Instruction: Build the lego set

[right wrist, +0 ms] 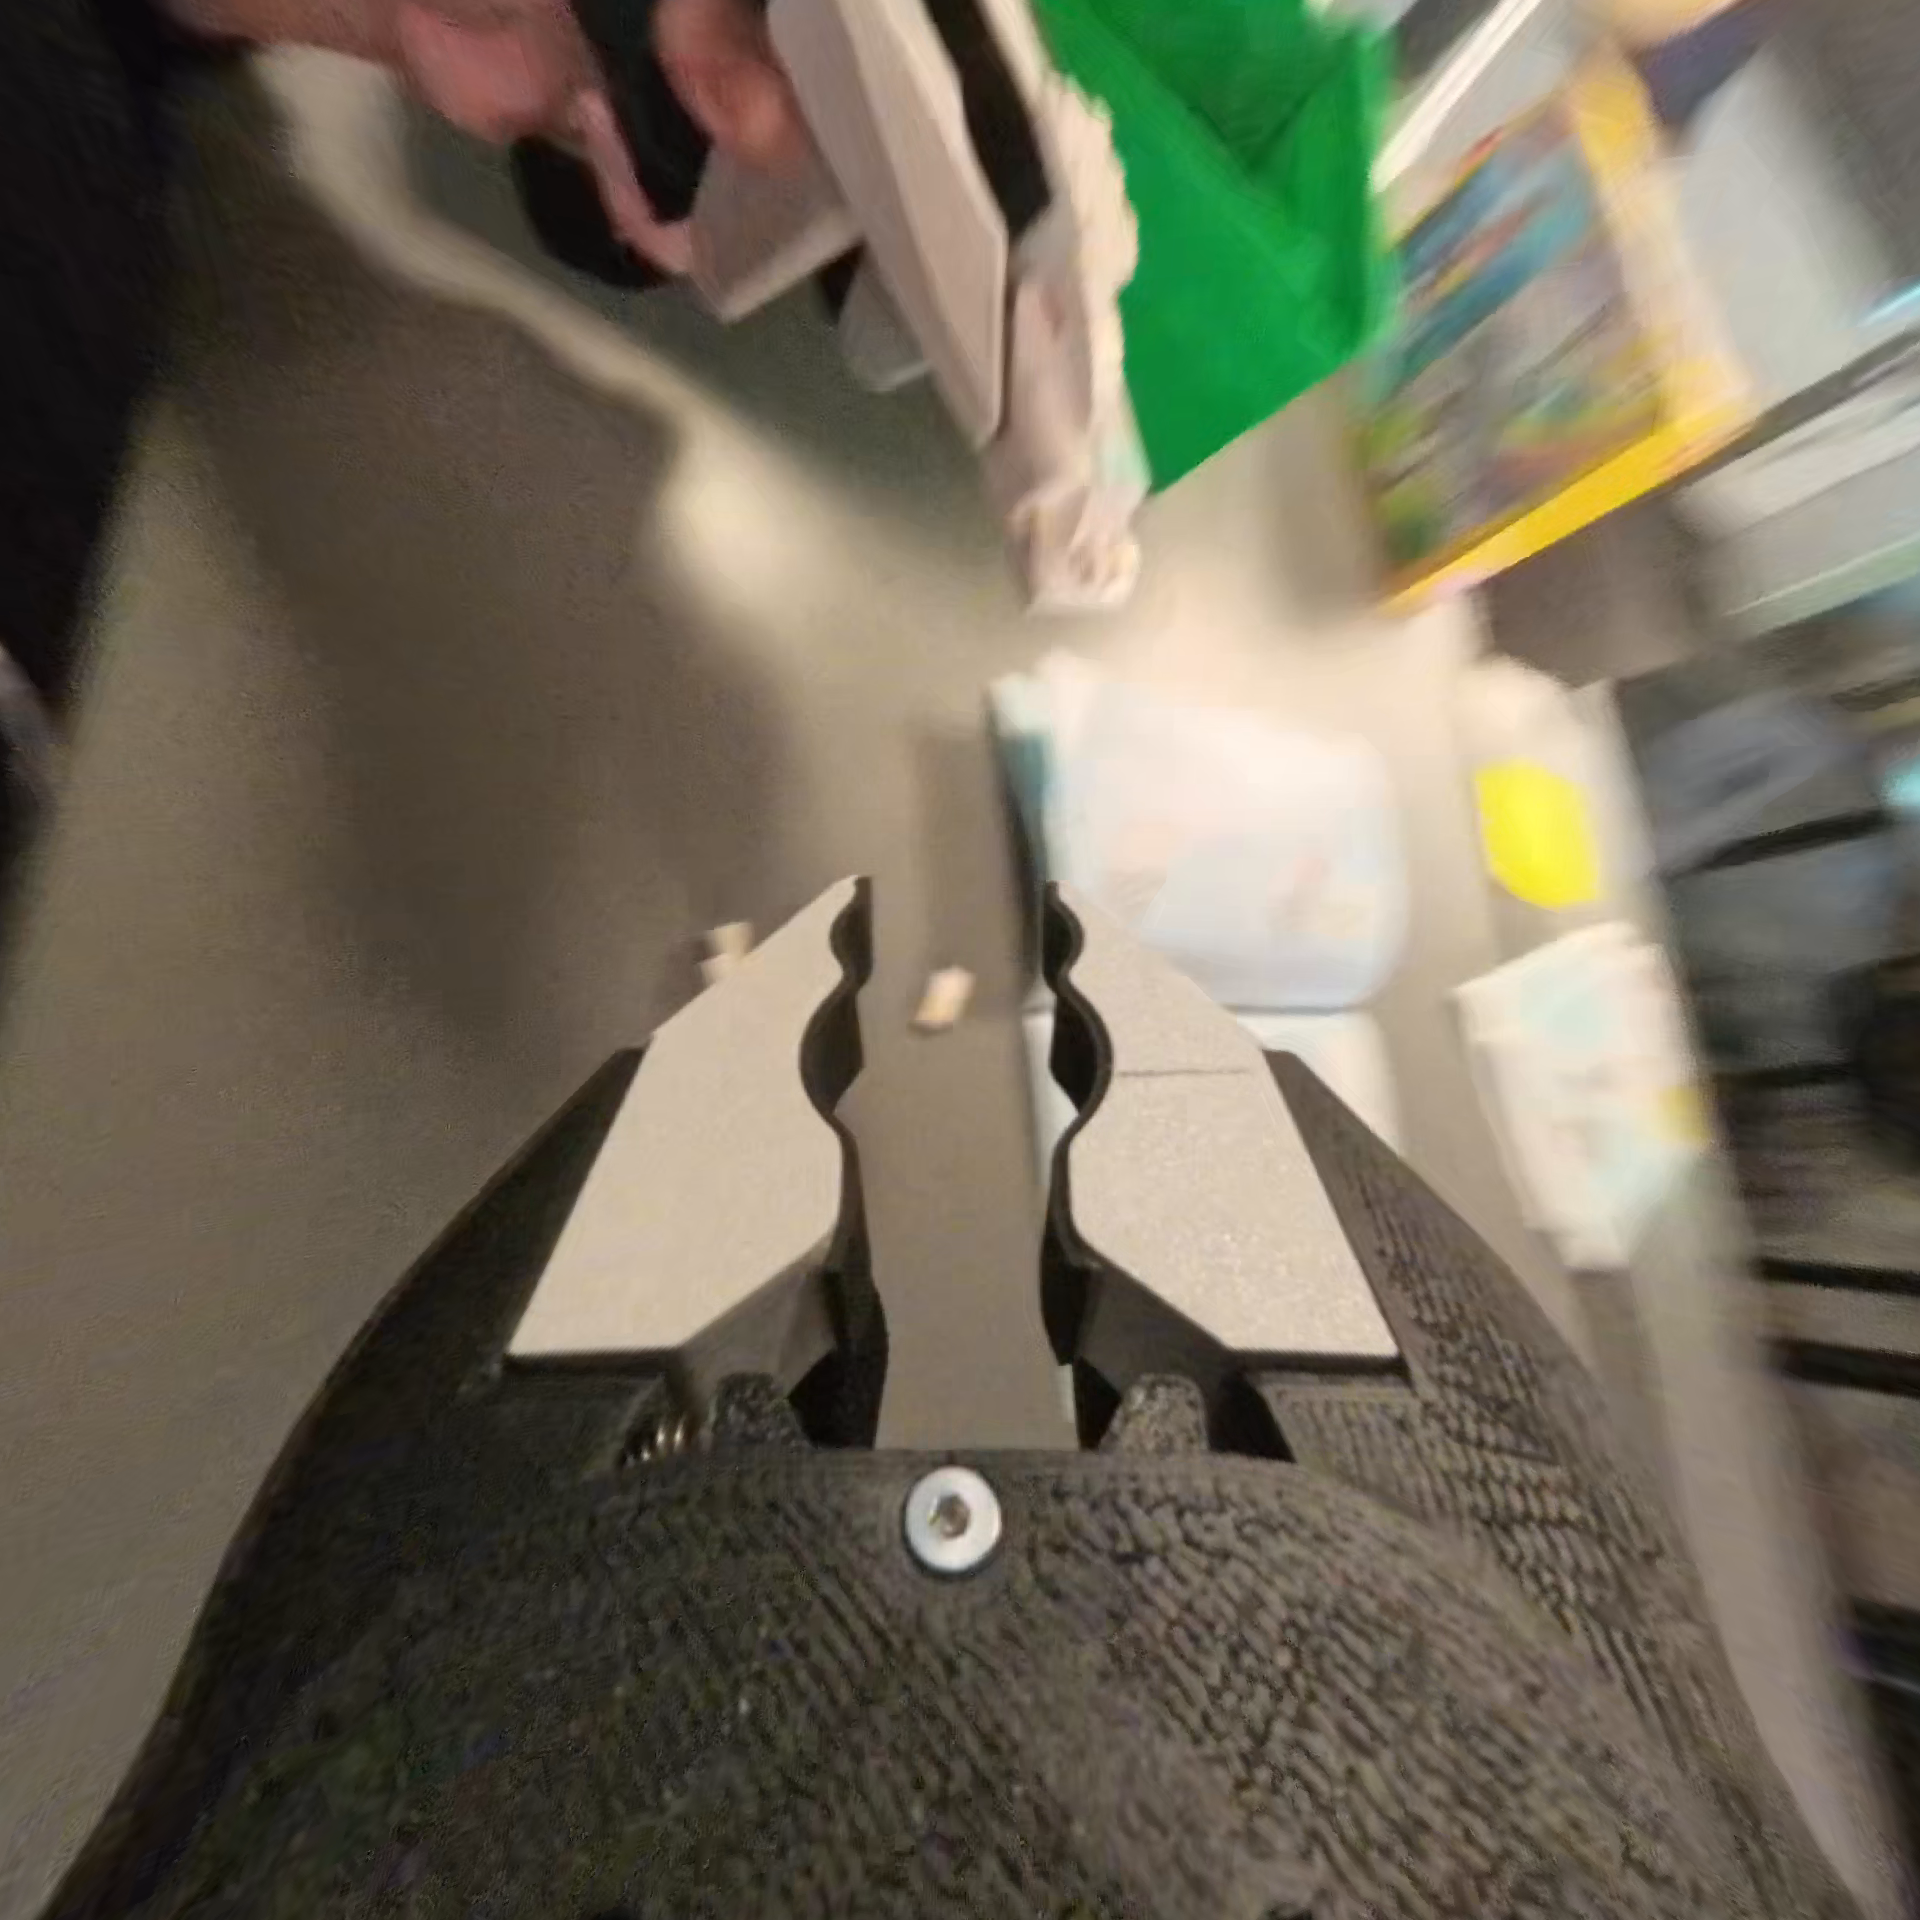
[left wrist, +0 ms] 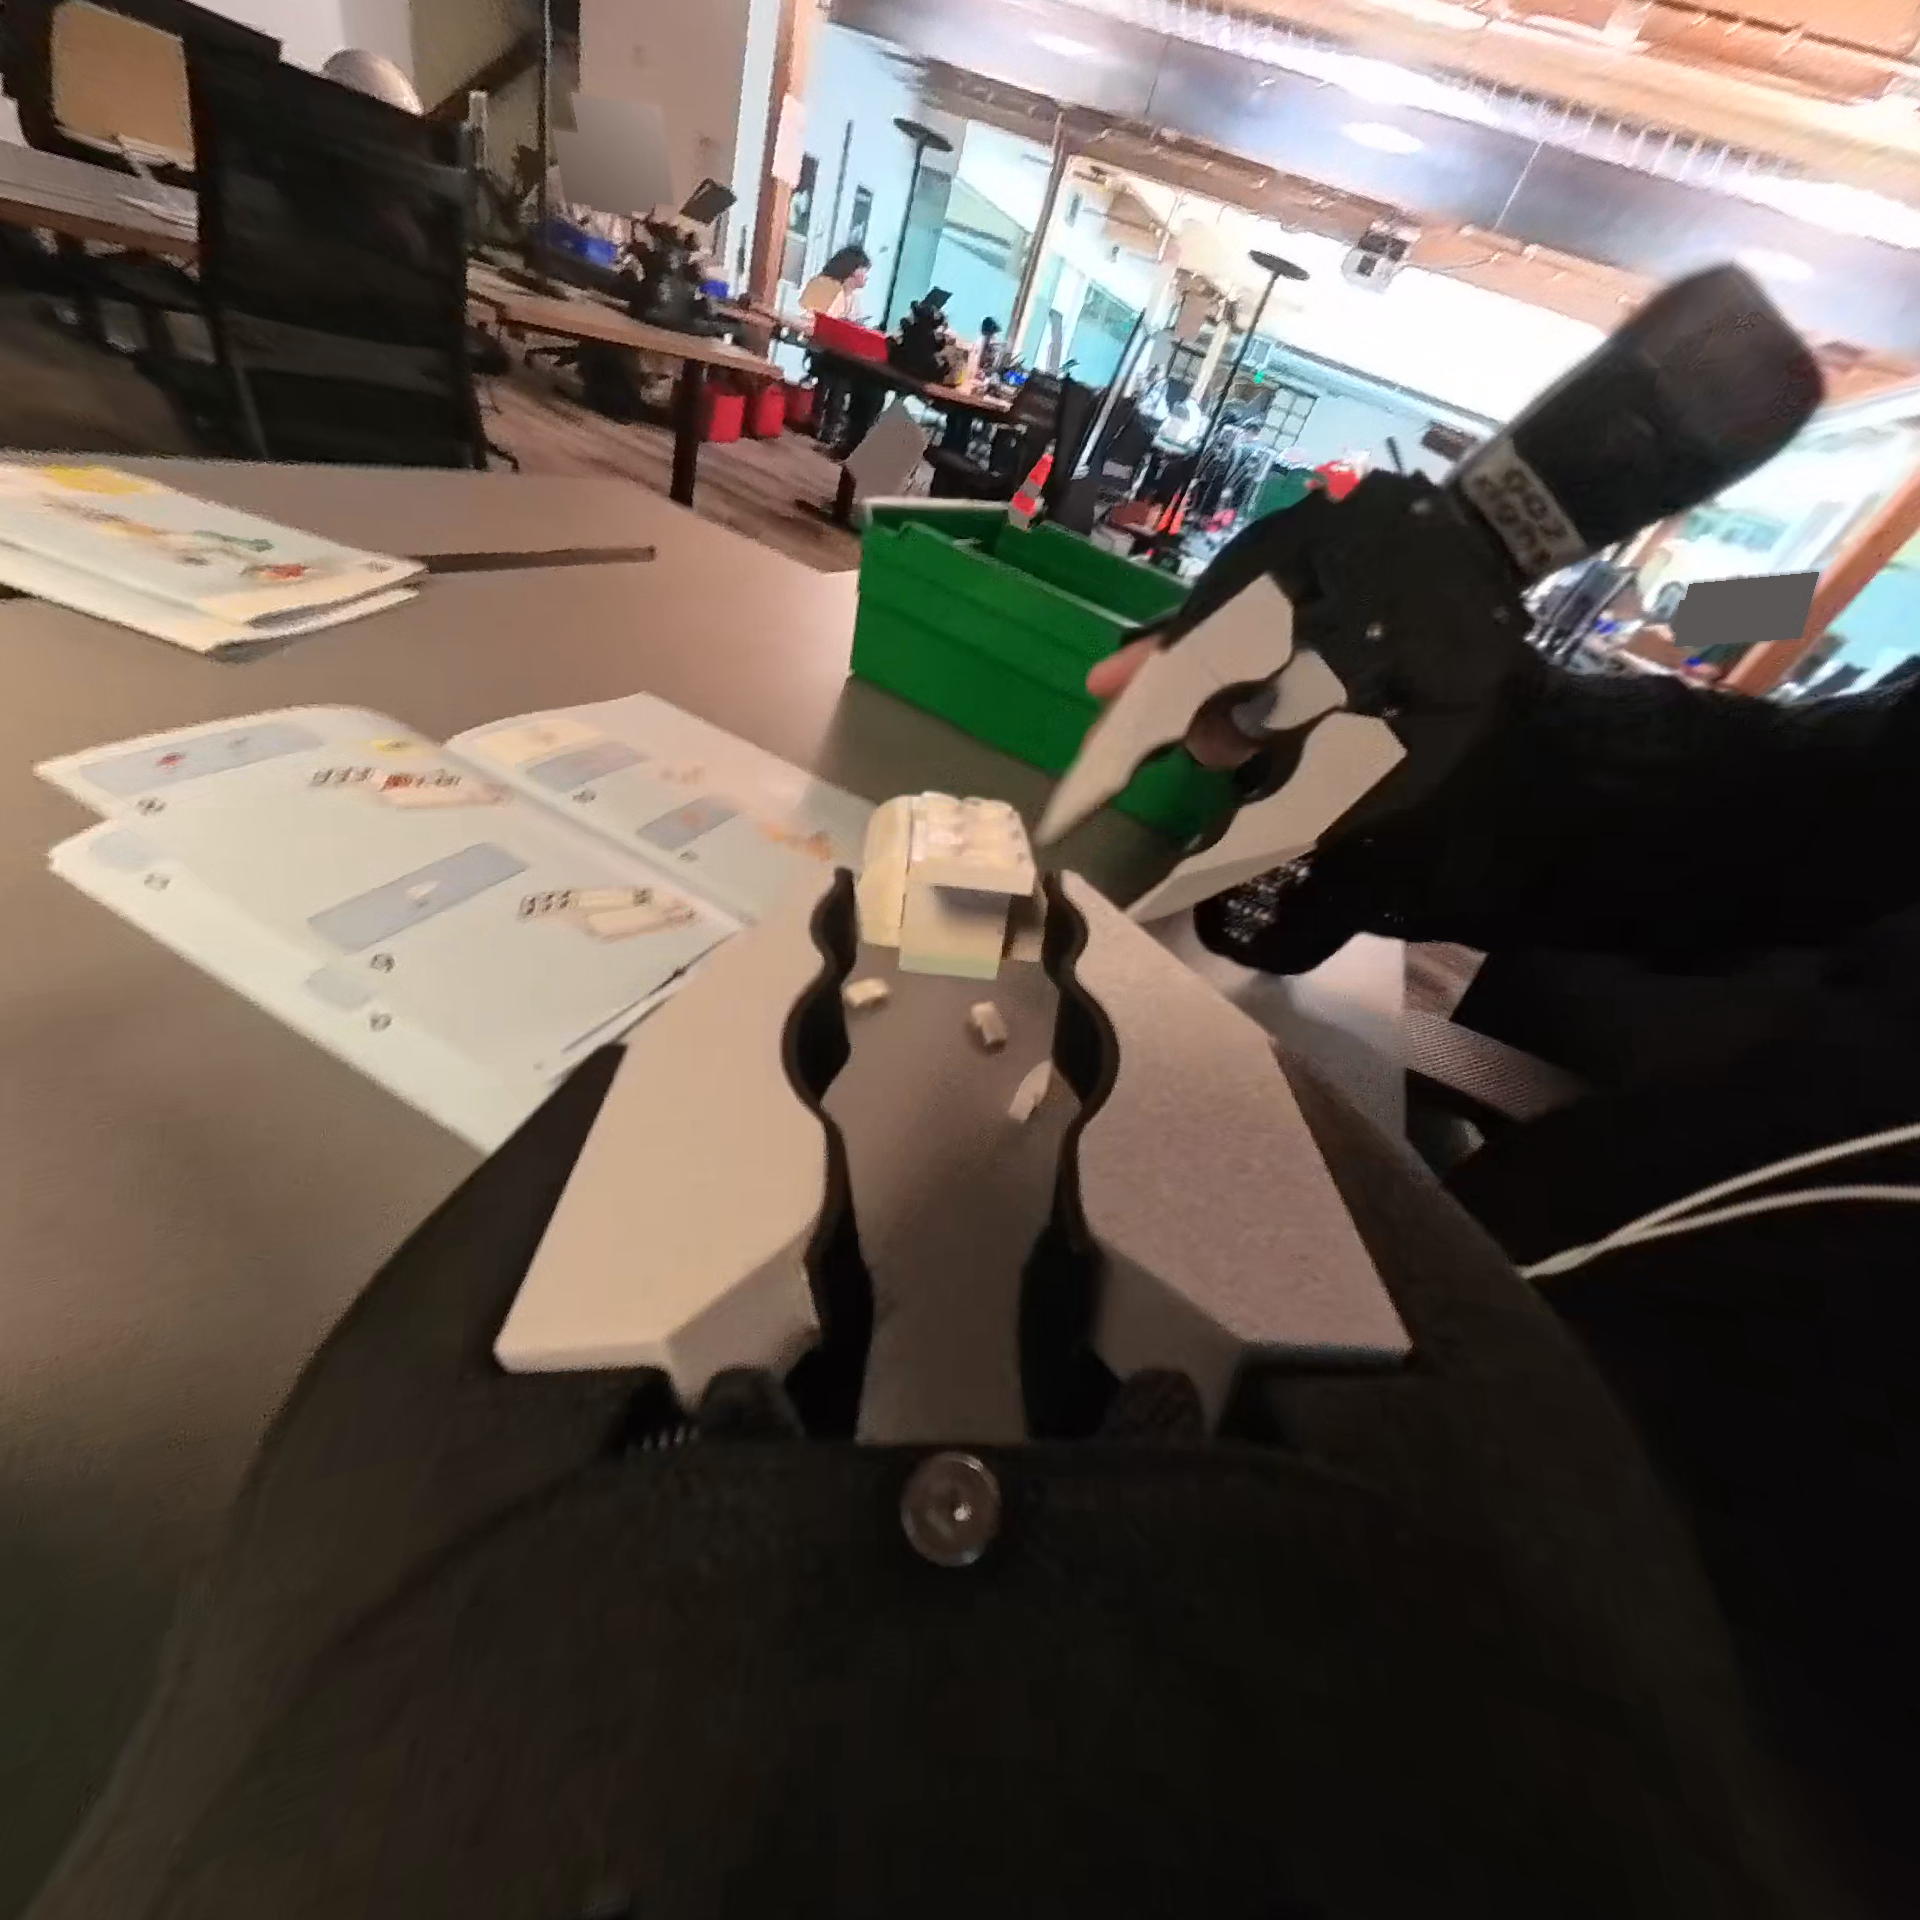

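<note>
My left gripper (left wrist: 951,896) is shut on a small white lego assembly (left wrist: 966,847) with studs on top, held just above the dark table (left wrist: 208,1195). Three small white pieces (left wrist: 987,1023) lie on the table under it. My right gripper (left wrist: 1089,876) hovers just right of the assembly, open and empty. The right wrist view is blurred: the right gripper (right wrist: 956,894) is open over the table with a small white piece (right wrist: 940,1000) beyond its tips. The left gripper and the white assembly (right wrist: 1070,436) show at the top of that view.
An open instruction booklet (left wrist: 416,862) lies left of the assembly, with another booklet (left wrist: 187,561) farther back. A green bin (left wrist: 987,644) stands behind. A colourful lego box (right wrist: 1527,343) lies beside the bin. A person's hand (right wrist: 499,73) holds the left gripper.
</note>
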{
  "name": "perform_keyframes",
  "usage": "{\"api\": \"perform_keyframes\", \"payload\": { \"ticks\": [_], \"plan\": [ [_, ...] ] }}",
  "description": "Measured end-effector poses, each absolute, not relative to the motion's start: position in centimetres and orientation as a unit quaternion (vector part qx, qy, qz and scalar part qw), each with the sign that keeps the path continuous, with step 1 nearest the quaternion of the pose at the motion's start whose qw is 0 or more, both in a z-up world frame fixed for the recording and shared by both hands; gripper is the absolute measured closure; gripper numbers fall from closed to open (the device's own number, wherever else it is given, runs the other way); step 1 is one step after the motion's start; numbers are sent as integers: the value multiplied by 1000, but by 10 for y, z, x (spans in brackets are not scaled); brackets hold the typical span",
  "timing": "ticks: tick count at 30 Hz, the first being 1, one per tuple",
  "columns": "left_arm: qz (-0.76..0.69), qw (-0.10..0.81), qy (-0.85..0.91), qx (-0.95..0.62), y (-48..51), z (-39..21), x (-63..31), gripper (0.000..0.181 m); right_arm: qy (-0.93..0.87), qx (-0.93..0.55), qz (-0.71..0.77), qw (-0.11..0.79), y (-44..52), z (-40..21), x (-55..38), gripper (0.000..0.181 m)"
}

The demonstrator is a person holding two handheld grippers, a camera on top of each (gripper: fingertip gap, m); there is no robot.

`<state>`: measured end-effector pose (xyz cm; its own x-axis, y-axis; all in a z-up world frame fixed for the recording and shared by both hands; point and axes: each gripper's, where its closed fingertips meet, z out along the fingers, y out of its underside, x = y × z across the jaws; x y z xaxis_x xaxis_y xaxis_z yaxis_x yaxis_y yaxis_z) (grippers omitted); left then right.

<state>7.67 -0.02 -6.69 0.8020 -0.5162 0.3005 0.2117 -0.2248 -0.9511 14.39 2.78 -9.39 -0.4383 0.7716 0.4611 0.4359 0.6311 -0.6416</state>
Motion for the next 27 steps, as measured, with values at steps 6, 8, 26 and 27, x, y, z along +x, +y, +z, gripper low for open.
{"api": "perform_keyframes", "payload": {
  "ticks": [6, 8, 26, 27],
  "plan": [
    [-303, 594, 105, -738, 1, -92, 78, 146, -794, -483, 313, 196, 10, -145, 165, 158],
    [-299, 594, 116, -738, 0, -92, 80, 146, -802, -475, 296, 207, 11, -154, 162, 161],
    [-332, 599, 152, -713, -8, -85, 93, 146, -875, -167, 18, 455, 33, -125, 139, 178],
    [-331, 600, 151, -713, -8, -85, 93, 146, -881, -129, -12, 455, 30, -133, 140, 178]
  ]
}}
